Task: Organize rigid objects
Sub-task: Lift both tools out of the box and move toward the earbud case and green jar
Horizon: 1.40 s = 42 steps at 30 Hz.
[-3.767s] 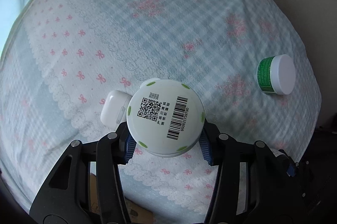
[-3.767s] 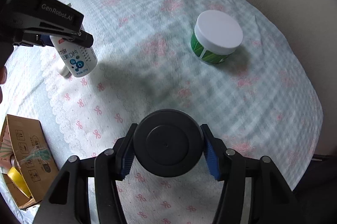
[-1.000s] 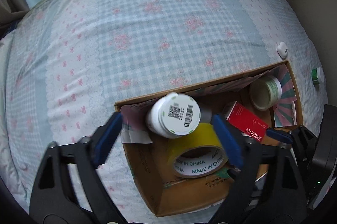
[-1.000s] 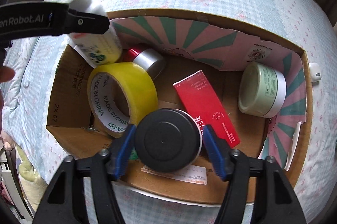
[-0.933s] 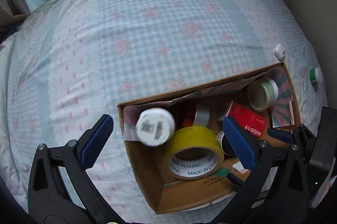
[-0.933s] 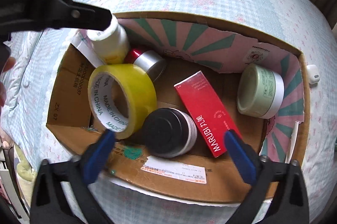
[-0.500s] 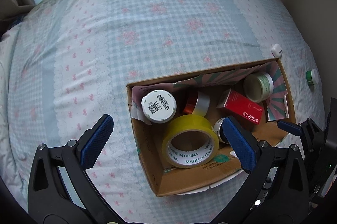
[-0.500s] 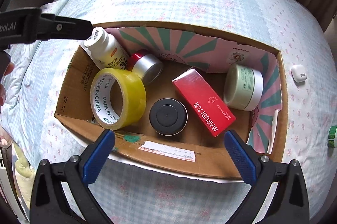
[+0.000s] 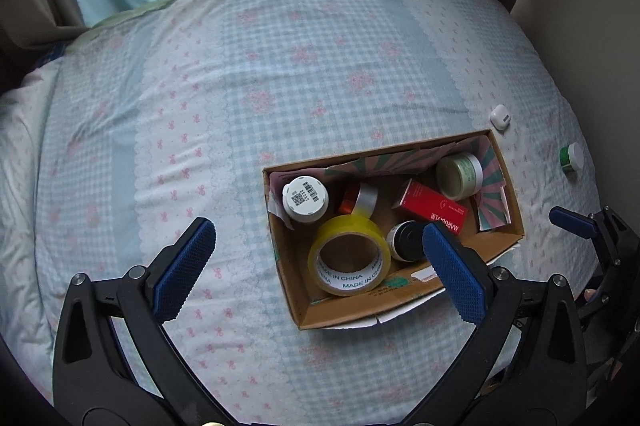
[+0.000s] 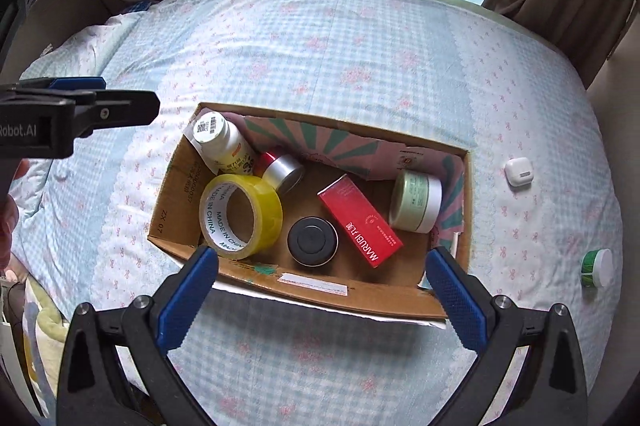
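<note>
Rigid objects are mostly gathered in the cardboard box point(image 10: 292, 288) that lies on the checked bedspread point(image 10: 360, 37). Inside it, the right wrist view shows a white bottle point(image 10: 218, 141) leaning in the far left corner, a yellow tape roll point(image 10: 240, 216) in front of it, a small silver and red can point(image 10: 282, 167) just beside the roll, a black-lidded jar point(image 10: 313, 241) near the front wall, a red carton point(image 10: 360, 226) lying flat in the middle, and a pale green jar point(image 10: 416, 201) on its side at the right end. This part of the work looks done. Two things are not yet in the box: a white earbud case point(image 10: 519, 171) lies on the cloth just right of the far right corner of the box, and a green tub with a white lid point(image 10: 597, 268) lies farther to the right, well apart from the box. The left gripper point(image 9: 316, 258) hangs above the near left part of the box with its jaws spread wide and nothing between them. The right gripper point(image 10: 322, 284) hangs over the near wall of the box, also spread wide and holding nothing. I judge that the task is more than half finished, and what is left is to bring these two small things into the box, where free space remains.
</note>
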{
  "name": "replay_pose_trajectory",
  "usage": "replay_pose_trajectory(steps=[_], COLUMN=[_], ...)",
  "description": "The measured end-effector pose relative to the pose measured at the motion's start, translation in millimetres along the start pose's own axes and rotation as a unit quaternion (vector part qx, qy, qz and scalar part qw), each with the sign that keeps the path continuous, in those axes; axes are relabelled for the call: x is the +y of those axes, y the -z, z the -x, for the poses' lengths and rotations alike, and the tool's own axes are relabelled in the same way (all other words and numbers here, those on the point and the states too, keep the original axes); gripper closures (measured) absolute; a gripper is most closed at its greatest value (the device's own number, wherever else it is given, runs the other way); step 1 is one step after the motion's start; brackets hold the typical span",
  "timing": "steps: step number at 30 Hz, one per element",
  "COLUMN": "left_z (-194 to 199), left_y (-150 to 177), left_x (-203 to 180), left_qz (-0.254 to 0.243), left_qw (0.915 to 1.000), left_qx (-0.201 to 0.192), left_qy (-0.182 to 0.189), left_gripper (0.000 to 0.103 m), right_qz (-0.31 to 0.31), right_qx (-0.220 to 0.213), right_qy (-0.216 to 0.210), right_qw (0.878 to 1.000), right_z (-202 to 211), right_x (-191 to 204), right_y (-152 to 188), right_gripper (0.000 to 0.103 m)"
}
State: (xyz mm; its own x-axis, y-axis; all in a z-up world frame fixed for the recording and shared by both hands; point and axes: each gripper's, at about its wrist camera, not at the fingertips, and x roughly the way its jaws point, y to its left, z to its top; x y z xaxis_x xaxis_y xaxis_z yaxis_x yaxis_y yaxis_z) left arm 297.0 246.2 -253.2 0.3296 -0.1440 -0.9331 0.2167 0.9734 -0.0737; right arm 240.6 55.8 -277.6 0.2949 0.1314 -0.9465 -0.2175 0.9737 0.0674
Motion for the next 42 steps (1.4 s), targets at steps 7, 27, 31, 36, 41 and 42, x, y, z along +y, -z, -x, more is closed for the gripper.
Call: replay_pose_trajectory(steps=[7,27,31,36,41,42], left_z=[47.9,21.9,-23.1,-85.9,-165.1,-181.6], left_y=[-4.2,-67.6,-86.8,-103.4,-110.4,-111.4], left_x=[-40.8,-286.7,-323.7,-364.2,-397.2,-401.3], left_qz=[-0.021,-0.152,-0.177,-0.227,-0.262,-0.265], left_qw=[0.9996,0.9876,0.9840,0.9729,0.9607,0.9588], left_qx=[-0.018,-0.031,0.000,0.039,0.089,0.101], left_qy=[0.008,0.027,0.021,0.022,0.024,0.023], left_gripper=[0.000,0.000,0.000,0.000,0.000,0.000], right_qz=[-0.079,-0.233,-0.260,-0.298,-0.329,-0.335], right_qx=[-0.024,-0.086,-0.083,-0.067,-0.036,-0.032], right_qy=[0.018,0.125,0.121,0.115,0.114,0.111], right_qw=[0.996,0.961,0.954,0.945,0.937,0.935], right_z=[66.0,174.7,157.8,127.0,81.0,70.8], right_x=[-40.9,-277.9,-326.5,-375.3,-416.6,-424.6], right_y=[5.9,75.6,91.1,107.8,116.0,117.3], right_gripper=[0.000,0.000,0.000,0.000,0.000,0.000])
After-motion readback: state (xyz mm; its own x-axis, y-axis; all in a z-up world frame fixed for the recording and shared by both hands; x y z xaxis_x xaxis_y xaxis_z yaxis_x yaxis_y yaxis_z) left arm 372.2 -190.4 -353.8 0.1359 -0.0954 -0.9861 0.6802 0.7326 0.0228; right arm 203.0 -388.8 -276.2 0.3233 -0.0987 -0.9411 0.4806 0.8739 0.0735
